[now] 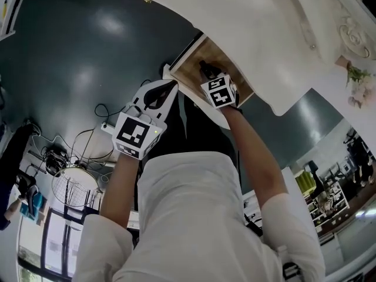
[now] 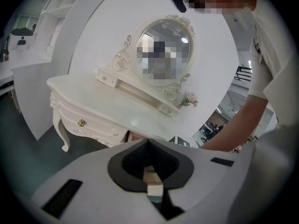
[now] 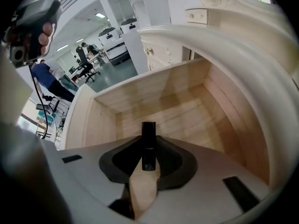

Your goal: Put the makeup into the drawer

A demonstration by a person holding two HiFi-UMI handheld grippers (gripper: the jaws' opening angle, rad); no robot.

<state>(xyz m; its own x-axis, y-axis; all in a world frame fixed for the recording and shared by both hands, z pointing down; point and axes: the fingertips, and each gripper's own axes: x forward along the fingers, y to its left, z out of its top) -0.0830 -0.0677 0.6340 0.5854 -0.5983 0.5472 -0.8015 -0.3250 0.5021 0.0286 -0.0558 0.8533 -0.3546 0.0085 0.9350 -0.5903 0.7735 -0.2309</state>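
Observation:
A slim black makeup tube (image 3: 148, 141) stands upright between the jaws of my right gripper (image 3: 147, 163), which is shut on its lower end. The tube hangs inside the open wooden drawer (image 3: 191, 113) of the white dressing table, above the drawer's bare floor. In the head view the right gripper (image 1: 206, 70) points steeply down into the drawer (image 1: 191, 69). My left gripper (image 1: 169, 88) hovers just left of the drawer's front corner. Its jaws (image 2: 148, 140) meet at the tips and hold nothing.
The white tabletop (image 1: 264, 34) overhangs the drawer's back. An oval mirror (image 2: 163, 50) and a small flower bunch (image 2: 188, 98) stand on it. A closed drawer with a brass knob (image 2: 81, 122) is to the left. Cables and a wire basket (image 1: 73, 184) lie on the dark floor.

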